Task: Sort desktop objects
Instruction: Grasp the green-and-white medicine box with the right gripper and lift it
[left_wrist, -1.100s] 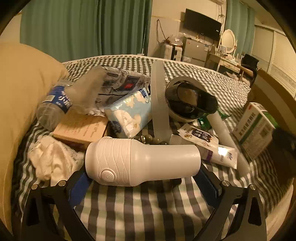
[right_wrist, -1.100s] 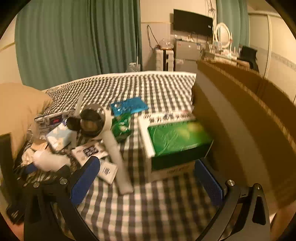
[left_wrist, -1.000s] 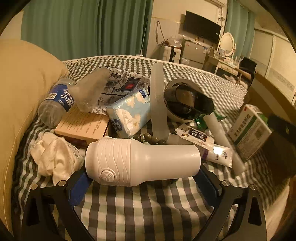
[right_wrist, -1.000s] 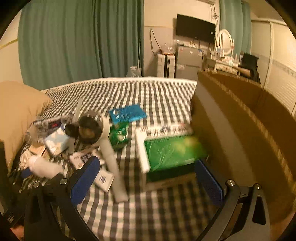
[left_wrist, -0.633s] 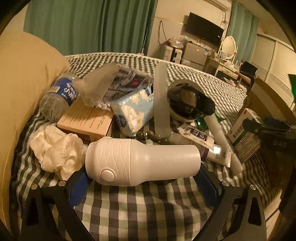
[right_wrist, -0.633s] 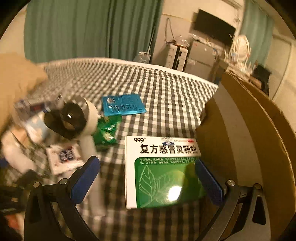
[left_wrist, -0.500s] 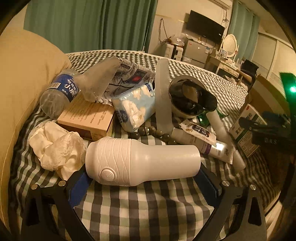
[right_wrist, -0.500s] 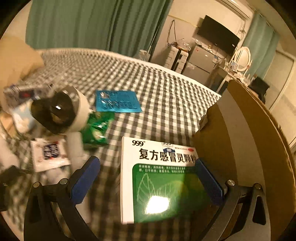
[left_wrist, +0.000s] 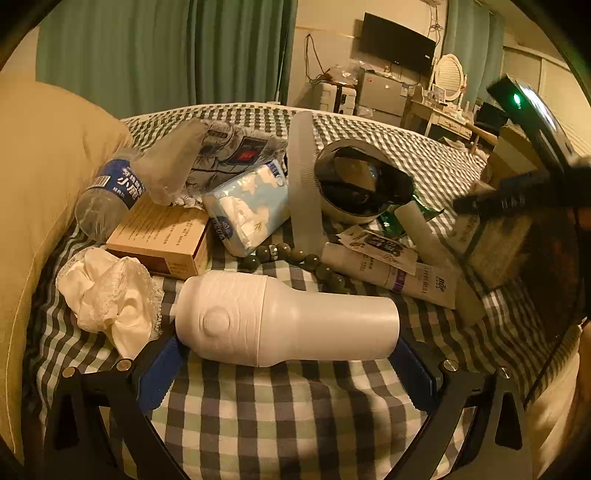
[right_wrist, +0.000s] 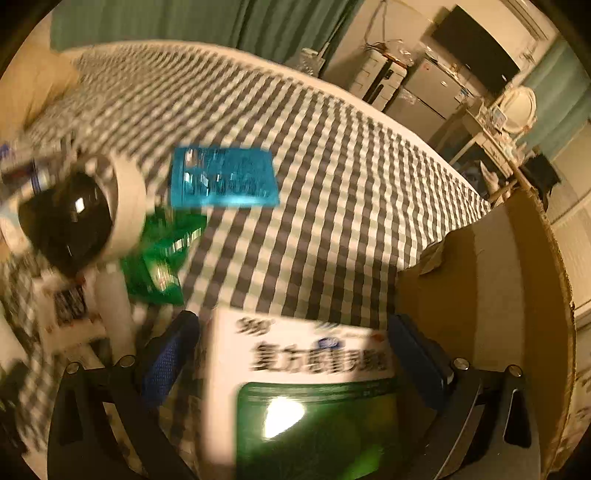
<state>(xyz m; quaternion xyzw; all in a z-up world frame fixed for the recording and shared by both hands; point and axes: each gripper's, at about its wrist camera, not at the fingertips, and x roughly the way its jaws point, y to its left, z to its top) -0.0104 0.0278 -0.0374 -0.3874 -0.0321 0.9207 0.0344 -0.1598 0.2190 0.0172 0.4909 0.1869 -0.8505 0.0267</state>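
Between right gripper (right_wrist: 295, 354) fingers: medicine box (right_wrist: 303, 391) | cardboard box (right_wrist: 491, 295) touching

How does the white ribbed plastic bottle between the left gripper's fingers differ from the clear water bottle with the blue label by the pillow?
The white ribbed plastic bottle is opaque; the clear water bottle is see-through with a blue label. The white bottle spans the left gripper, between its pads, while the clear one rests against the yellow pillow, ungripped. The white bottle lies crosswise in the view; the clear one is slanted. Both lie on their sides.
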